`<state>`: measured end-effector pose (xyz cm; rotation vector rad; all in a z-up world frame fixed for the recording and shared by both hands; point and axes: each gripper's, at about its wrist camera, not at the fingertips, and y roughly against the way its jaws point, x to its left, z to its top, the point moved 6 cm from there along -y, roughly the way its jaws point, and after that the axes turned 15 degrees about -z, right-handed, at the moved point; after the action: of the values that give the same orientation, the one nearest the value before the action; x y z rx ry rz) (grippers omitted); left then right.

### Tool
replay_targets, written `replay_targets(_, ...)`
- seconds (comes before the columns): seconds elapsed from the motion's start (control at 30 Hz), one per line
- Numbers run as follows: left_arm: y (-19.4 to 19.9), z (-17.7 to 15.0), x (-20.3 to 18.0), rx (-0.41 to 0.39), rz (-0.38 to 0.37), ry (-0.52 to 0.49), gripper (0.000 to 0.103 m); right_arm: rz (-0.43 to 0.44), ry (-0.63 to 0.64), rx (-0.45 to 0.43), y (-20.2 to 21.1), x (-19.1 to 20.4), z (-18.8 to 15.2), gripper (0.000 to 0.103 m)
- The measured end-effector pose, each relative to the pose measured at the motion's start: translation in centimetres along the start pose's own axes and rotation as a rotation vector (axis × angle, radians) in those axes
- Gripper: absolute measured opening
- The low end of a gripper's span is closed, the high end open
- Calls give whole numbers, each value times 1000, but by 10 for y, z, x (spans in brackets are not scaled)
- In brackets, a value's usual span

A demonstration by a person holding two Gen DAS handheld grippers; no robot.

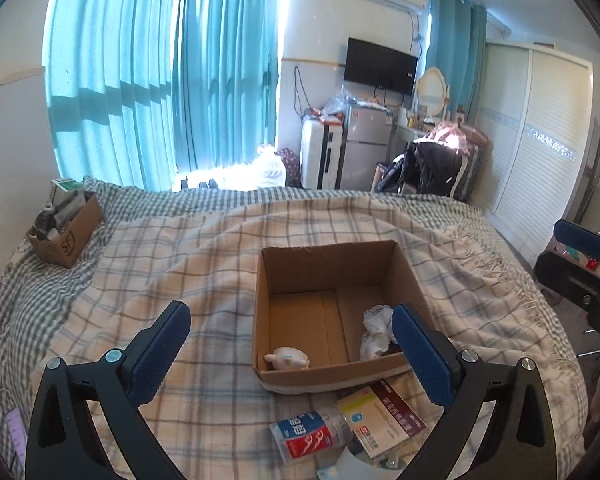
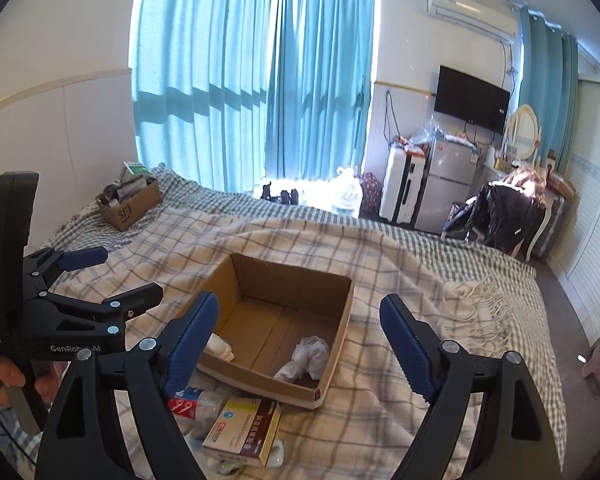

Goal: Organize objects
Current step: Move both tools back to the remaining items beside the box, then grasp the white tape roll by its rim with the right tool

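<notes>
Checked blanket (image 1: pixel 188 240) covers the bed; left tongs (image 1: pixel 292 356) gape empty, as do right tongs (image 2: pixel 296 344). Medicine box (image 2: pixel 244 428) lies just short of the carton (image 2: pixel 340 320), long axis toward it, likely likelier for the right.

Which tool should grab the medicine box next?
Probably right. The right tool is open, and the medicine box lies just below it, unobstructed. The left tool is open too, but the water bottle crowds the medicine box there.

We face a sunlit bedroom.
Teal curtains (image 2: pixel 256 80) glow behind the bed (image 2: pixel 420 264); a television (image 2: pixel 474 98) hangs above our fridge (image 2: pixel 446 182).
</notes>
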<state>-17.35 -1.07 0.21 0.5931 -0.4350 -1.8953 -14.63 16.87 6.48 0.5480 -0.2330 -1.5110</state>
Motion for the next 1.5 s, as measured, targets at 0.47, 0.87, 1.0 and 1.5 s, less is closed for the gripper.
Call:
replay_targets(0.47,53,-82,14,-9,85,40,103,59,4,28,41,26,-73,94)
replay_targets(0.87,-12,-184,35,202,109,109,103,93,97,259,-38,69,-190,94)
replay_targets(1.0,-25,-200,39,250,110,124,103,114,158,294,-48,85,-201,94)
replay_targets(1.5,-34,-215,49,317,116,176,103,159,225,406,-63,109,-226,42)
